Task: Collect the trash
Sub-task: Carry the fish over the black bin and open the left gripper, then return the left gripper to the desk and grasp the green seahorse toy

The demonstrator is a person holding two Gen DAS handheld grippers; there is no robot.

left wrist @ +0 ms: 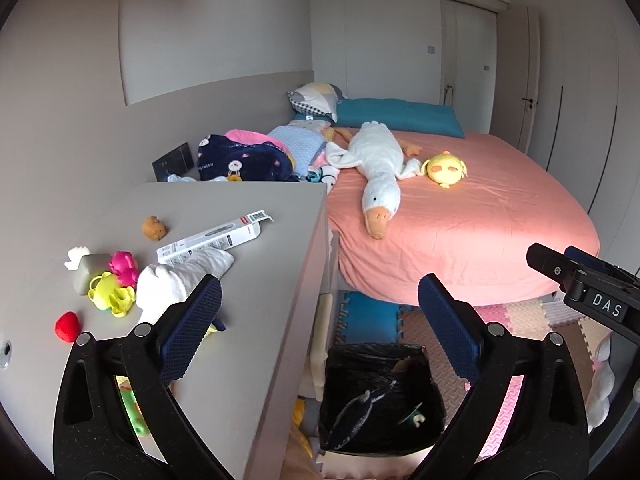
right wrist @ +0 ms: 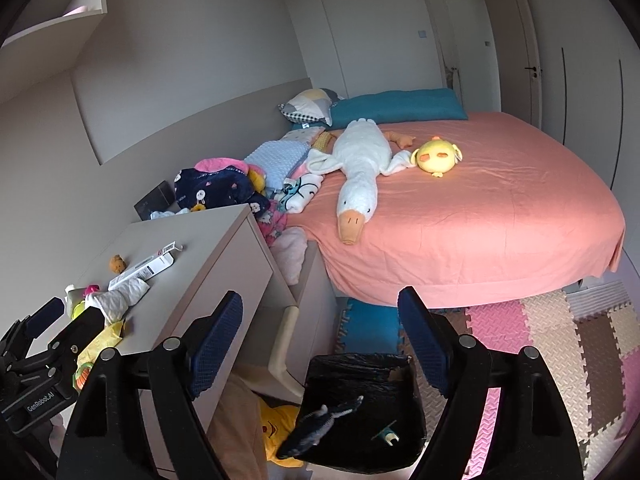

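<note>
Shelf (right wrist: pixel 60 4) only in R wrist view.

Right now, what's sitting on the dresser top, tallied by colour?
White: 3 - long box, cloth, small toy
Yellow: 1 - toy
Pink: 1 - toy
Red: 1 - toy
Brown: 1 - plush
Grey: 1 - block
Total: 8

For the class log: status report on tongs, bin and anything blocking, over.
Left tongs open, empty. Right tongs open, empty. Black-lined bin below both, scraps inside. Nothing blocking.
</note>
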